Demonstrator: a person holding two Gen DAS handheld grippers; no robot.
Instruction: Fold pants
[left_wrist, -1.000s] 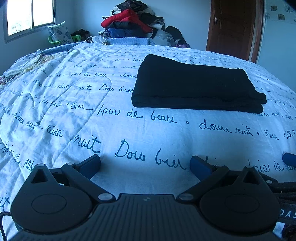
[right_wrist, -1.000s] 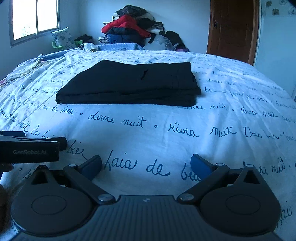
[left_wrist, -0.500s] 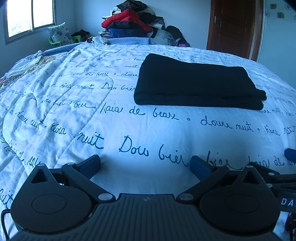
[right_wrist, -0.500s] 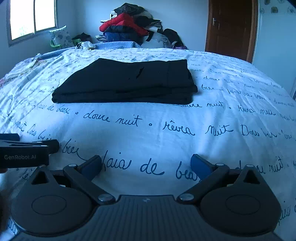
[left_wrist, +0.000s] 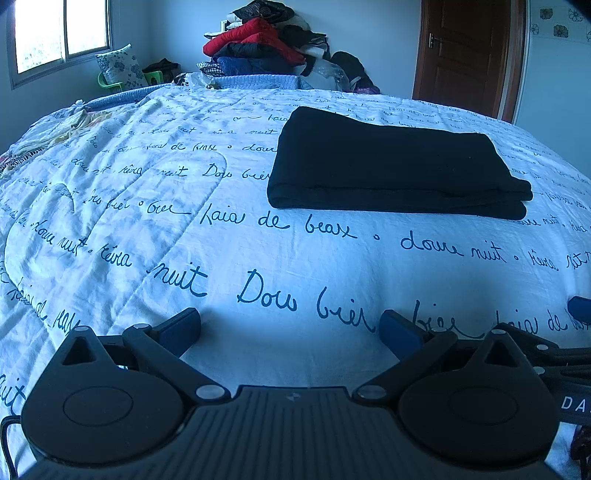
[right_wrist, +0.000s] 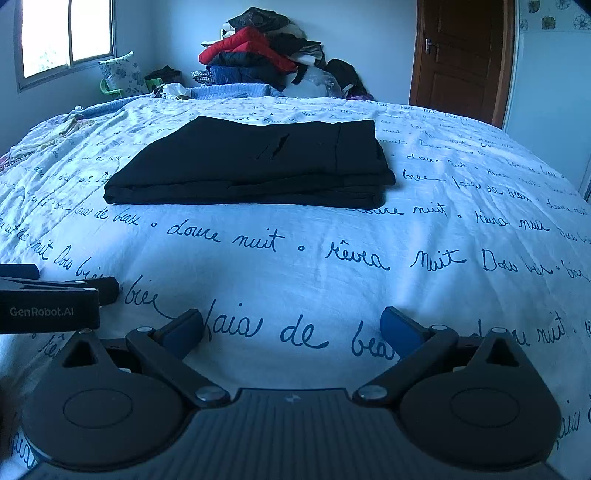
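Note:
The black pants (left_wrist: 388, 166) lie folded into a flat rectangular stack in the middle of the bed; they also show in the right wrist view (right_wrist: 251, 162), with a pocket slit on top. My left gripper (left_wrist: 290, 328) is open and empty, low over the quilt well in front of the pants. My right gripper (right_wrist: 291, 328) is open and empty too, at about the same distance from the pants. Each gripper shows at the edge of the other's view: the right one (left_wrist: 578, 310) and the left one (right_wrist: 55, 295).
The bed is covered by a white quilt (left_wrist: 147, 229) with blue handwriting. A heap of clothes (left_wrist: 266, 48) is piled behind the bed's far edge. A brown door (left_wrist: 465, 55) stands at the back right, a window (left_wrist: 62, 33) at the back left.
Both grippers have drifted slightly, staying open and empty; the folded pants sit a little lower in both views. The pants themselves have not moved.

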